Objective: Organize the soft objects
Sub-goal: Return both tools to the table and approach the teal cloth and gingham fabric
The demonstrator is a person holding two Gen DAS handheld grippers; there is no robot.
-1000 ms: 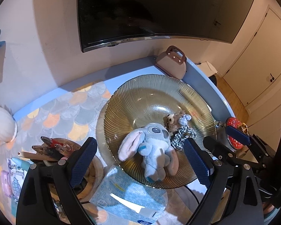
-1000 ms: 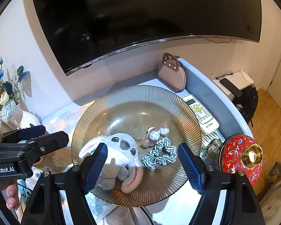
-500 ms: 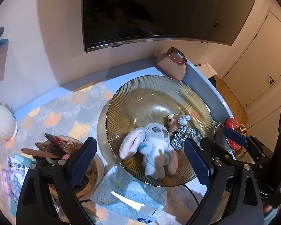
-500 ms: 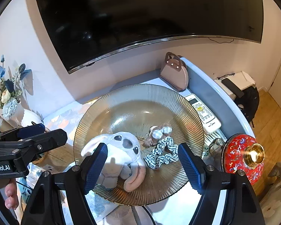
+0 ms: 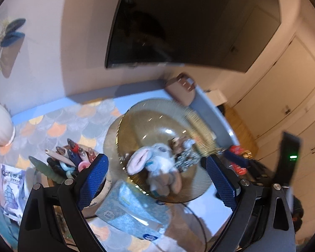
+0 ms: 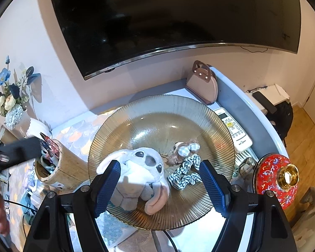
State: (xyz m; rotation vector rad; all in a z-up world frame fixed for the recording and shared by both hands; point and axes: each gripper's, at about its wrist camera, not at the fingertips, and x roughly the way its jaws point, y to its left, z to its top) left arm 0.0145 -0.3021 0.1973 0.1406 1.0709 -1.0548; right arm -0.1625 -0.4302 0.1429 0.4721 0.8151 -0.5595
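Note:
A grey plush toy with pink ears point(image 6: 140, 174) lies in a ribbed amber glass bowl point(image 6: 163, 107). Beside it lie a striped scrunchie point(image 6: 183, 173) and a small brown plush point(image 6: 183, 148). My right gripper point(image 6: 160, 185) is open and empty, held above the bowl's near side. My left gripper point(image 5: 157, 180) is open and empty, above the bowl's point(image 5: 197, 126) near edge; the plush toy point(image 5: 157, 163) shows blurred there, with the scrunchie point(image 5: 184, 159) to its right.
A wooden pen holder point(image 6: 58, 168) stands left of the bowl. A blue tissue pack point(image 5: 134, 212) lies in front. A pink handbag point(image 6: 205, 86), a remote point(image 6: 234, 128) and a red ornate jar point(image 6: 275, 178) sit to the right. A TV hangs on the wall.
Both grippers have drawn back and up a little from the bowl. The left wrist view has swung and blurred. The objects in the bowl have not moved.

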